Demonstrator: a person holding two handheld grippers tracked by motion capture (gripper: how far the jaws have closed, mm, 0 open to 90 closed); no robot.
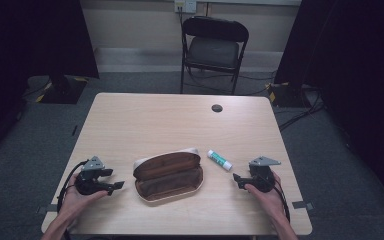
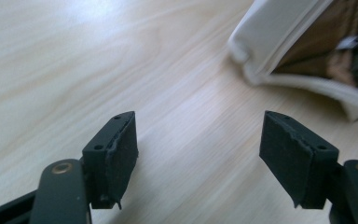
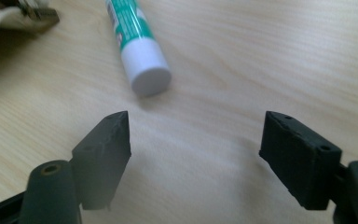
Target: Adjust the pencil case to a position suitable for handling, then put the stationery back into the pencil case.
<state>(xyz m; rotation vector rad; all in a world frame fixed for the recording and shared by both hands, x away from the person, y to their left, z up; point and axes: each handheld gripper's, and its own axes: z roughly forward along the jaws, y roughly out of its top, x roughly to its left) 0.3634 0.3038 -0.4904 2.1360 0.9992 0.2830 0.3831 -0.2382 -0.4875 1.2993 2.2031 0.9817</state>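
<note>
Room: dark drapes at both upper corners, black folding chair [image 1: 214, 47] top centre, grey carpet around.
Table [image 1: 150, 120]: pale wood, fills the middle of the high view; small dark grommet [image 1: 217, 108] near its far edge.
Pencil case [image 1: 168, 177]: brown inside, cream outside, lying open at lower centre, between the two grippers.
Left gripper [image 1: 117, 185]: lower left, just beside the case; jaws released, bare wood between them.
Right gripper [image 1: 237, 179]: lower right, jaws released, nothing gripped.
Glue stick [image 1: 220, 160]: green and white, lying flat right of the case, ahead of the right gripper and apart from its pads.
</note>
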